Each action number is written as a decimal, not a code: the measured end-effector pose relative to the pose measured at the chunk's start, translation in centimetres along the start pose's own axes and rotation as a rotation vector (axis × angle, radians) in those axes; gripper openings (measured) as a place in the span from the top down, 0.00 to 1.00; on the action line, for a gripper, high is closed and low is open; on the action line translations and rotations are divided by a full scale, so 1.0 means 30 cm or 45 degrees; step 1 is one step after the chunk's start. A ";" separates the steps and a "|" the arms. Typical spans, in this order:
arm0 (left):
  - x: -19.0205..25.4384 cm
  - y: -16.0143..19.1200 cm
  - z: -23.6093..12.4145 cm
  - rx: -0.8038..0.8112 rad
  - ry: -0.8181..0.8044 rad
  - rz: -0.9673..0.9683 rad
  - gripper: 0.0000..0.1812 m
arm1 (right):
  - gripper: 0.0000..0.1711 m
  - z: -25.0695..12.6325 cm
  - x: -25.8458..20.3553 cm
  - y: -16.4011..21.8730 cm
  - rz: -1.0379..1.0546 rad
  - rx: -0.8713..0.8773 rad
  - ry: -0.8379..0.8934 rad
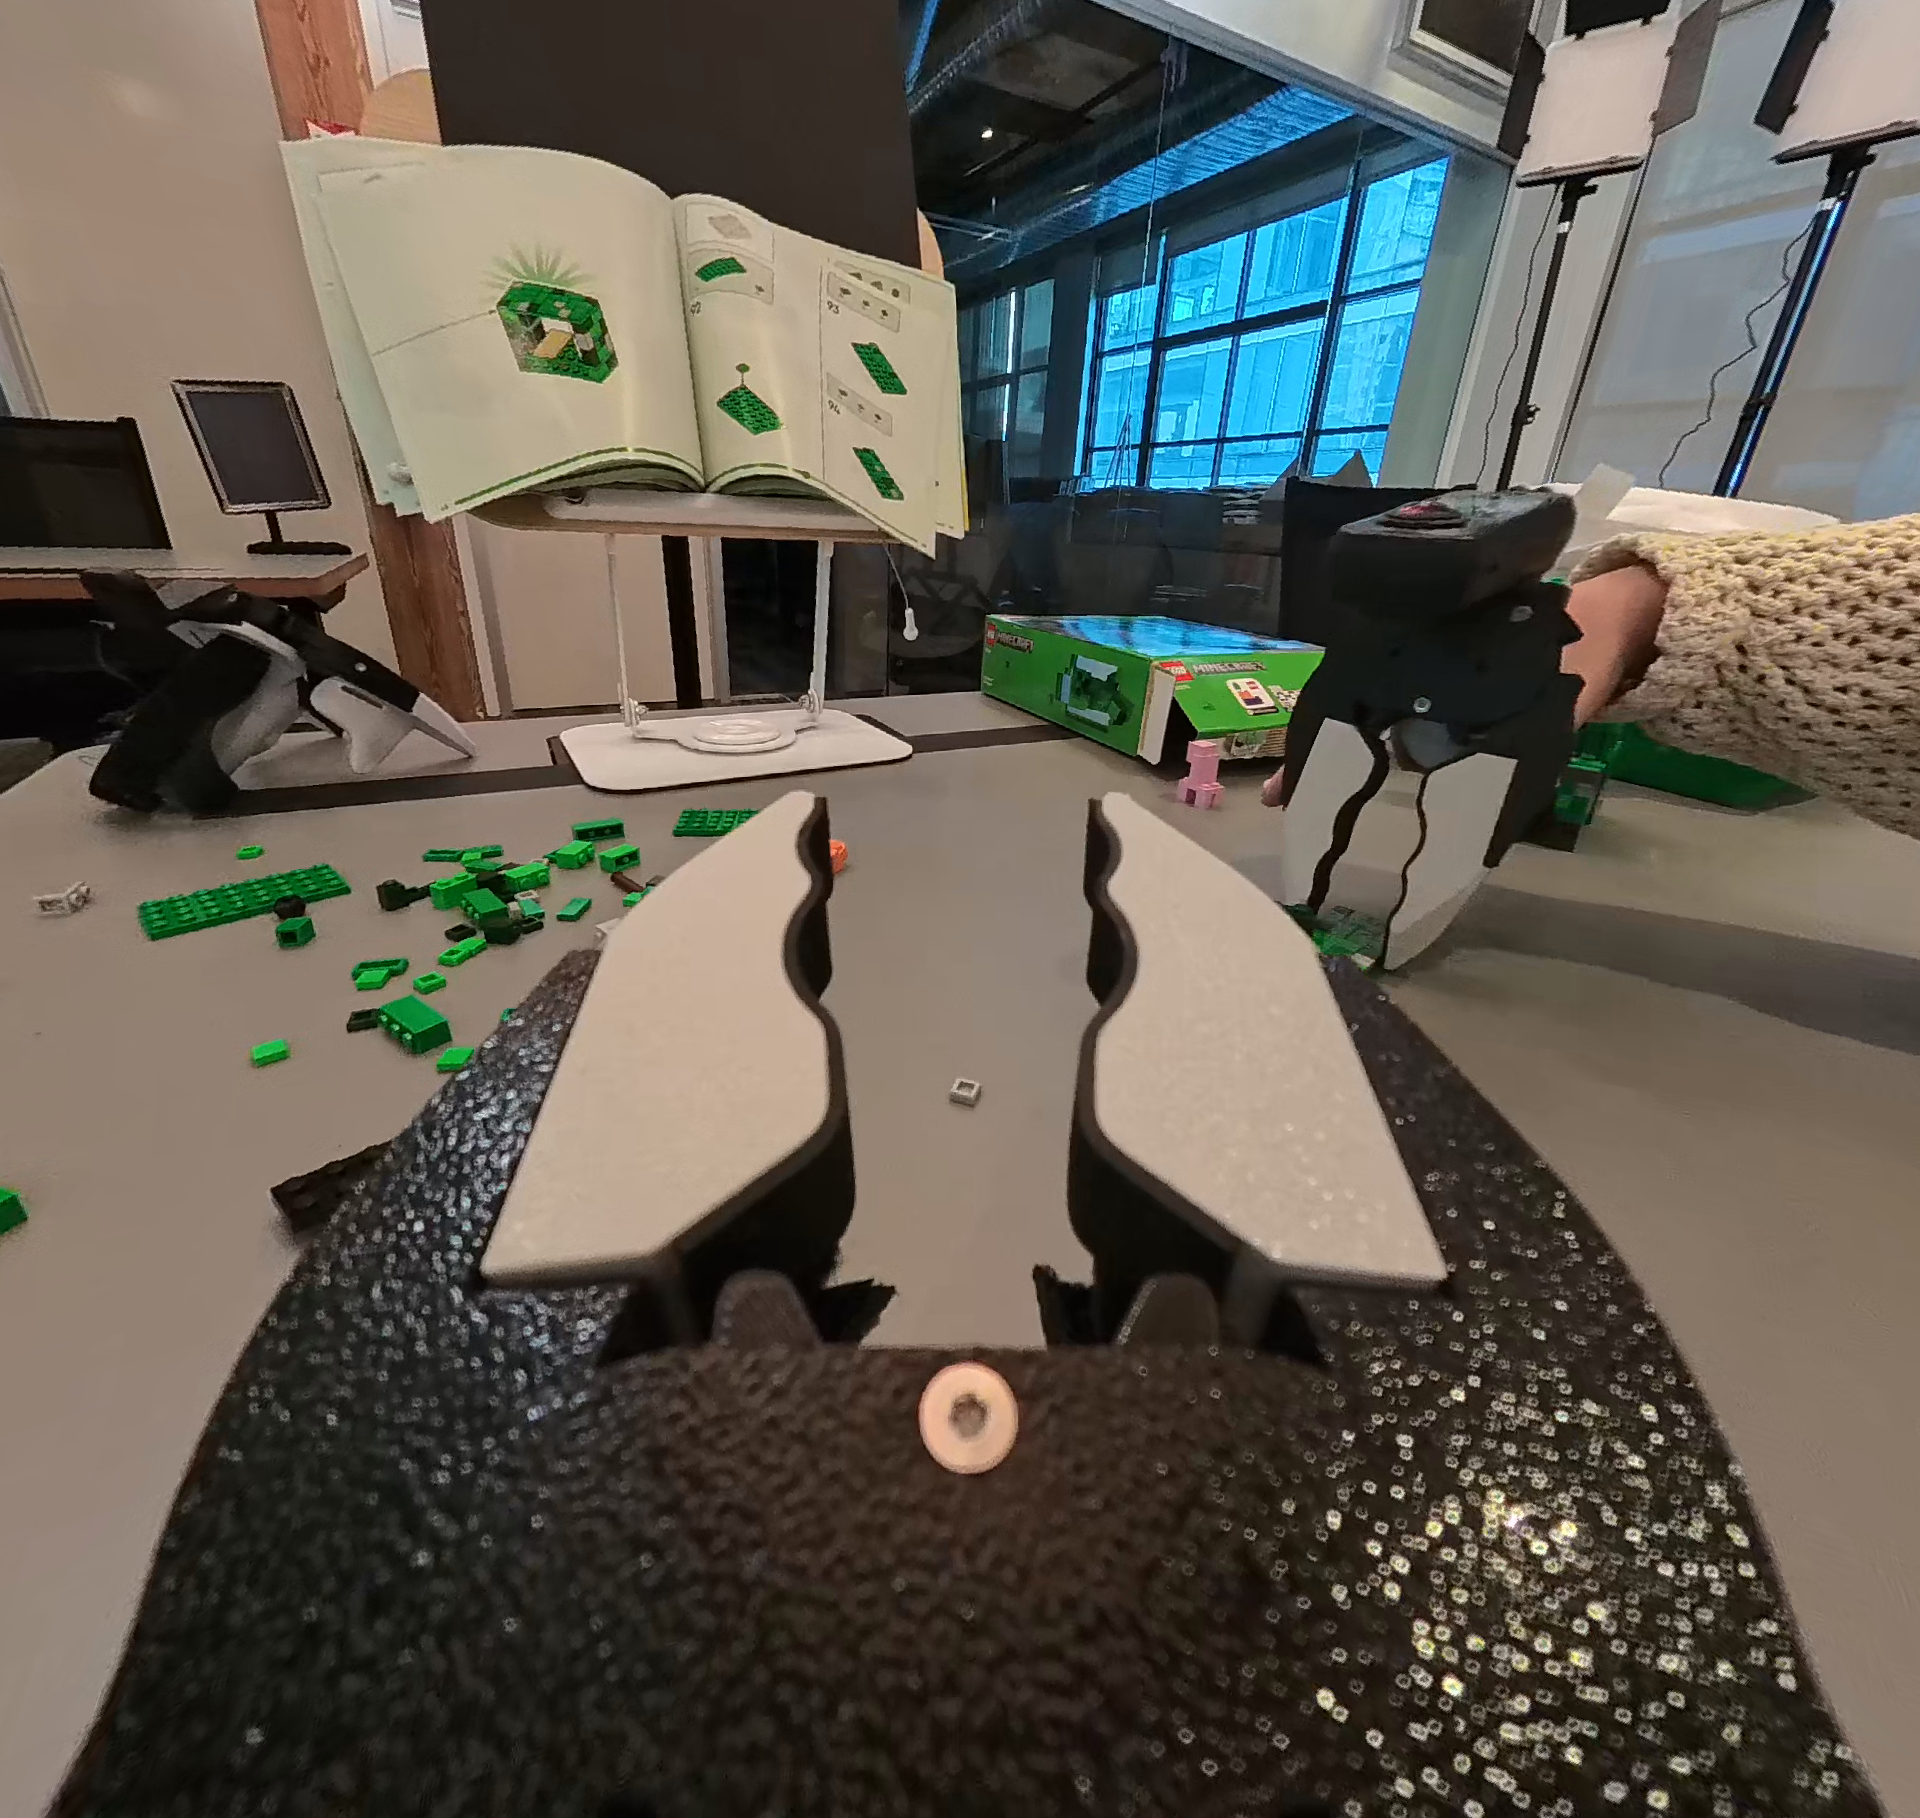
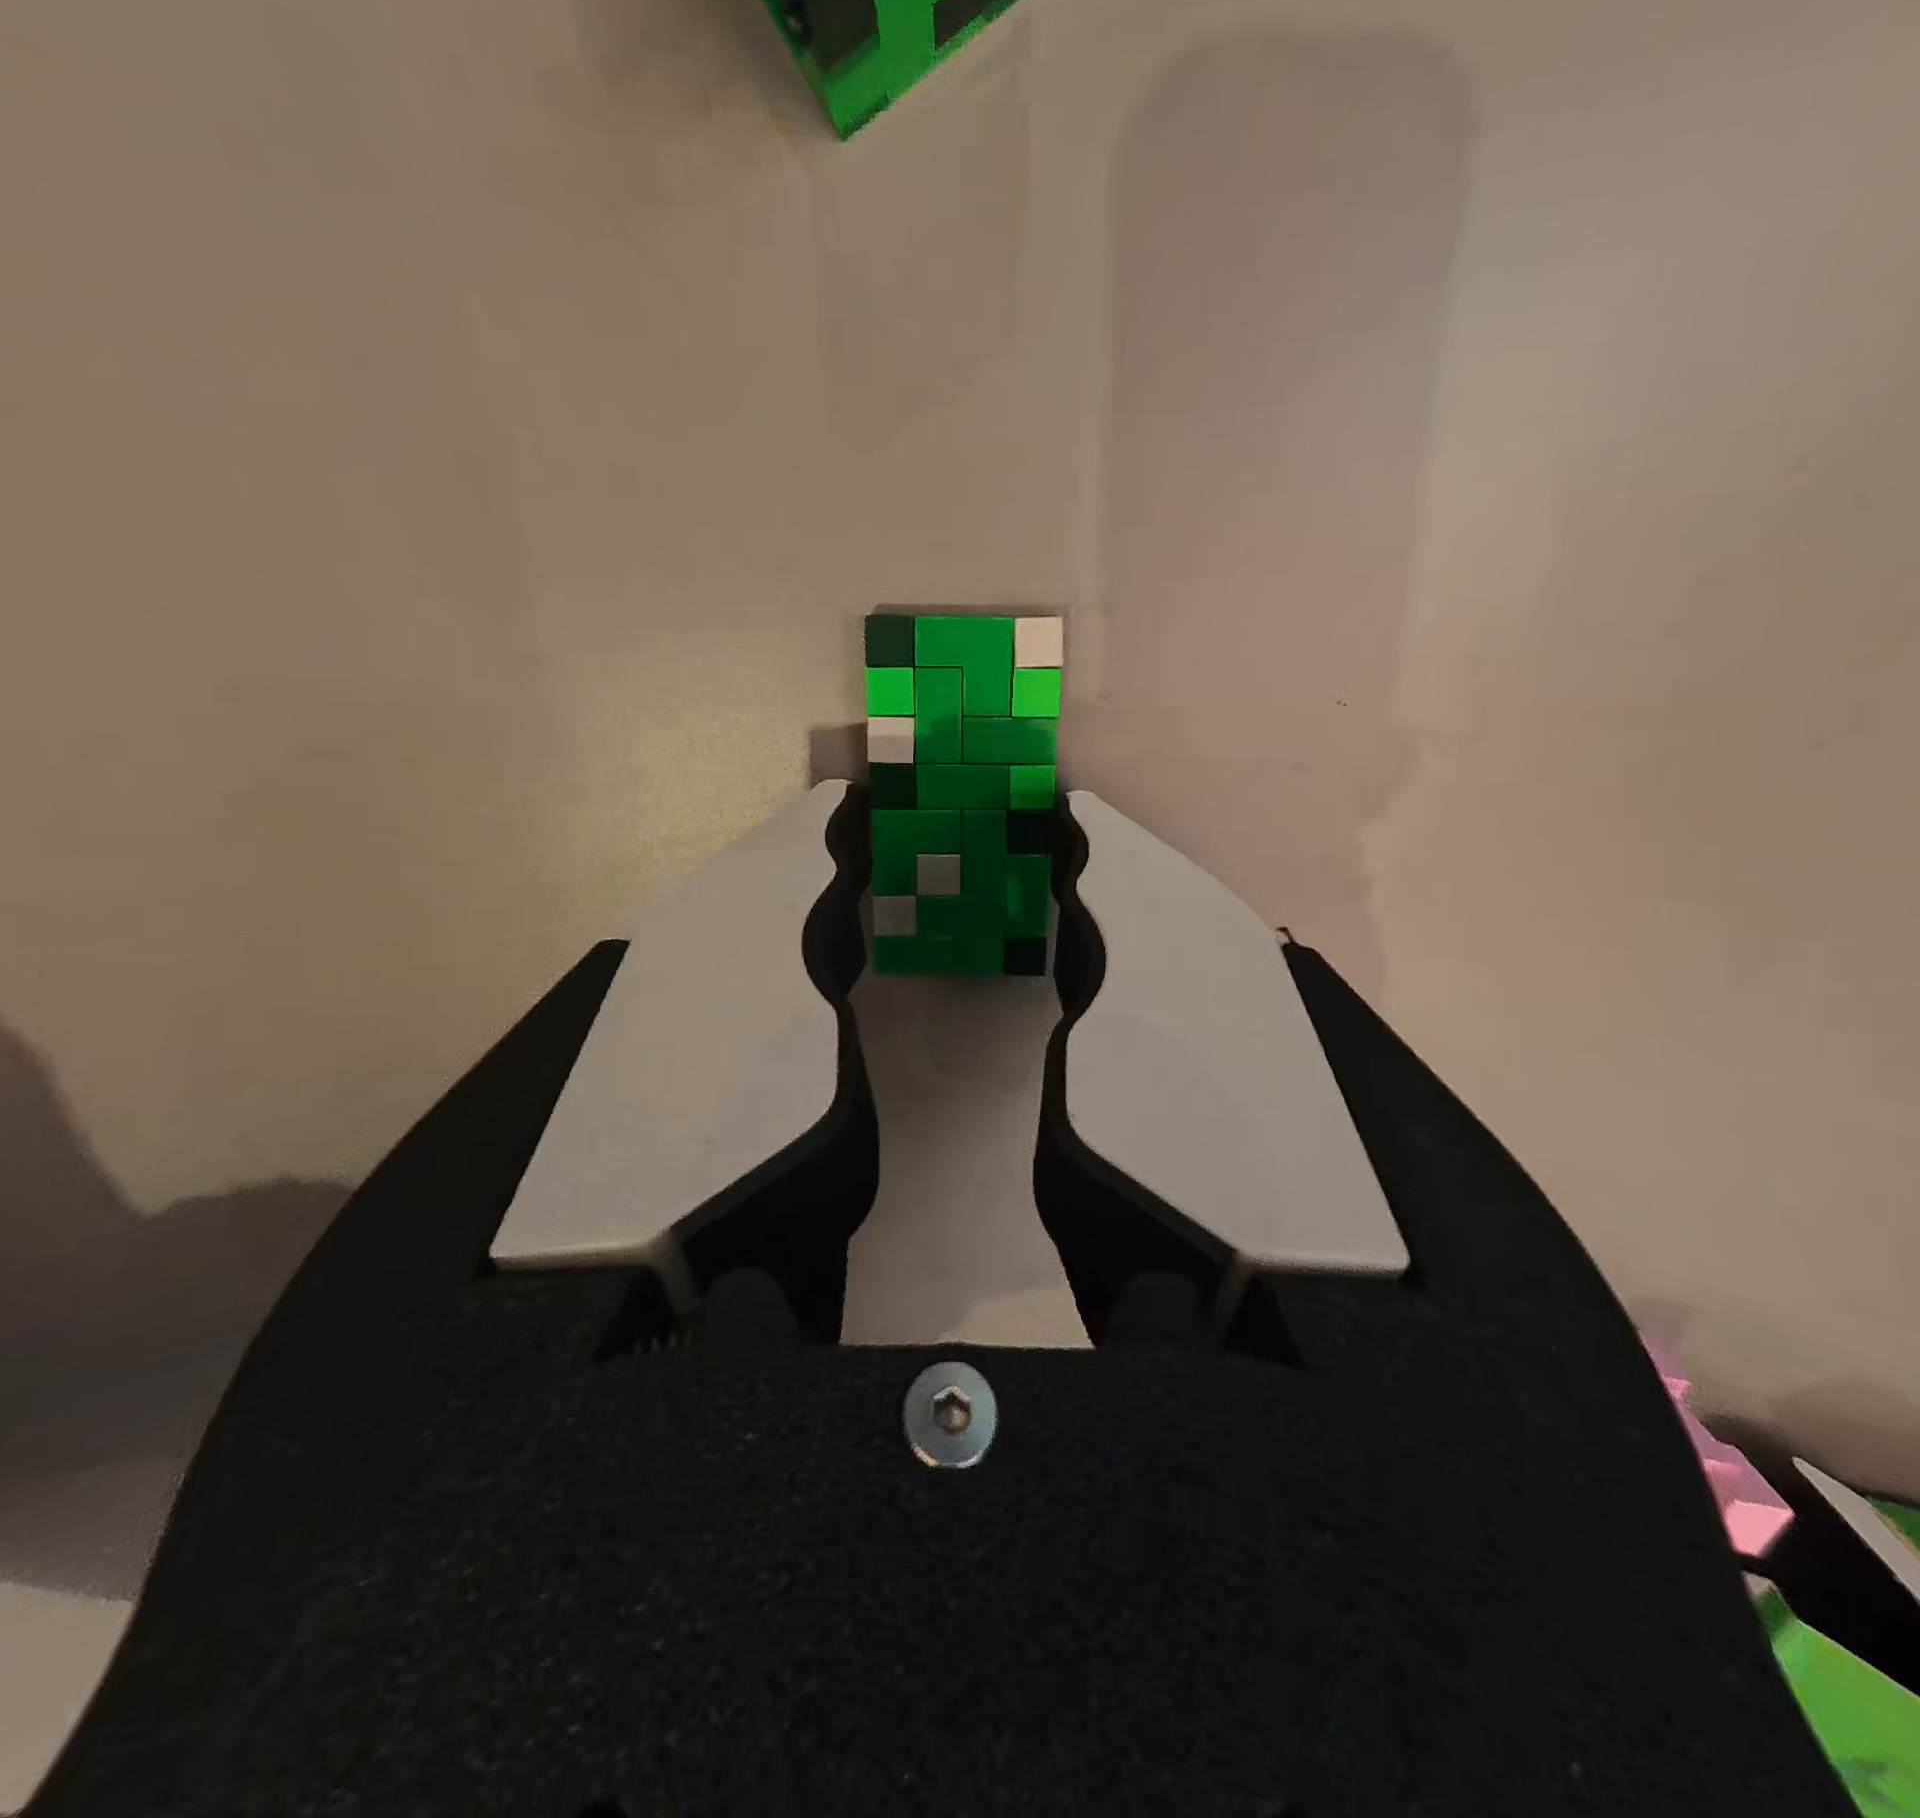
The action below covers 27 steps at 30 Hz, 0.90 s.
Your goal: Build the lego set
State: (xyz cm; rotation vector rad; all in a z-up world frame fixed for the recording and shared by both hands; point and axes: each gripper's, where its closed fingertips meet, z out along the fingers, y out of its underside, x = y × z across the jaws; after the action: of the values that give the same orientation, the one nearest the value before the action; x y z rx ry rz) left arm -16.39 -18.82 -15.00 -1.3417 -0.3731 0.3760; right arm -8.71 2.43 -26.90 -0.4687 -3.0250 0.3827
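right gripper (image 2: 958, 895) pinches the green tiled panel (image 2: 963, 729) by its sides, likely to lift it off the tabletop (image 2: 416, 521); left gripper (image 1: 956, 895) hovers agape, empty, ready to assist.

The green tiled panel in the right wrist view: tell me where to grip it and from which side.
Grip the green panel across its two long edges, coming straight down from above. It lies flat on the table and its smooth tiled face offers no purchase. The right gripper already straddles its near half that way.
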 end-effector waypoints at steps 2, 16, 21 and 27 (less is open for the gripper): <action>0.000 0.000 0.000 0.000 0.000 -0.002 0.74 | 0.81 -0.004 -0.004 -0.003 -0.015 0.005 0.015; 0.004 0.001 0.001 -0.004 0.013 -0.004 0.75 | 0.81 -0.169 -0.007 -0.144 -0.231 0.145 0.287; 0.003 -0.001 -0.002 0.001 0.013 -0.013 0.75 | 0.81 -0.211 -0.031 -0.222 -0.369 0.173 0.345; 0.011 0.001 -0.002 -0.006 0.027 0.000 0.75 | 0.81 -0.220 -0.061 -0.265 -0.464 0.177 0.358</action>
State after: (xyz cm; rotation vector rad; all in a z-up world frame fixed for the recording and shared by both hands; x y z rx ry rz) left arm -16.08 -18.73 -15.03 -1.3494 -0.3564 0.3605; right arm -8.66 -3.91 -18.54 0.0391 -2.7079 0.4527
